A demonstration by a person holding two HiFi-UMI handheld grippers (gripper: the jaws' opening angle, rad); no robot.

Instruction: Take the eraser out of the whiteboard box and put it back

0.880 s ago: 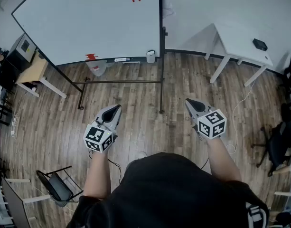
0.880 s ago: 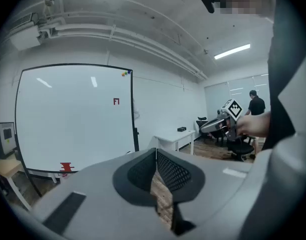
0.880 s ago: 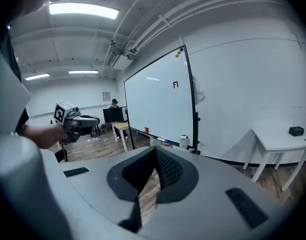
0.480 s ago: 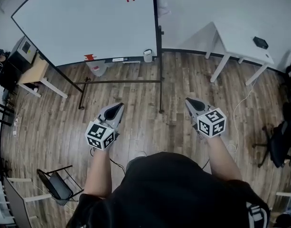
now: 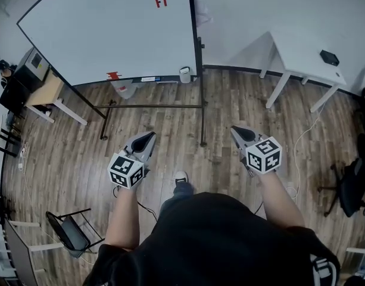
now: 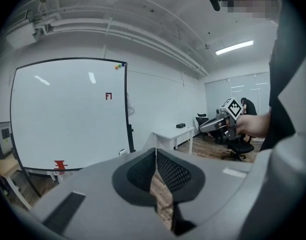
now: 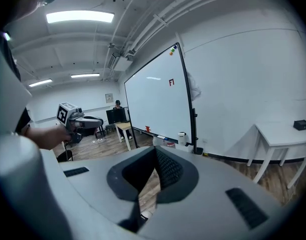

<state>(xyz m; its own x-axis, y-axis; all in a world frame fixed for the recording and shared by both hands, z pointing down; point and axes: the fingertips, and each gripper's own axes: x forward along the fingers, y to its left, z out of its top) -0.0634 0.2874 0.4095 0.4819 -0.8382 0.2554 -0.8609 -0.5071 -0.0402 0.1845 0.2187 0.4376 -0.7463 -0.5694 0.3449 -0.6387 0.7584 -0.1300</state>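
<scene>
A white shoe (image 5: 180, 177) with a dark trouser leg (image 5: 182, 189) behind it has stepped out onto the floor (image 5: 170, 124) between the left tool (image 5: 149, 136) and the right tool (image 5: 235, 130), where only a pale toe tip showed before. In the head view the whiteboard (image 5: 111, 34) has slid slightly left and down, its red mark (image 5: 161, 2) with it.

I'm looking into an office: a big freestanding whiteboard (image 5: 111, 28), a white tabletop (image 5: 301, 49) by the wall, a black office chair (image 5: 349, 183), plank floor (image 5: 170, 130), ceiling strip lights (image 7: 80, 17).
</scene>
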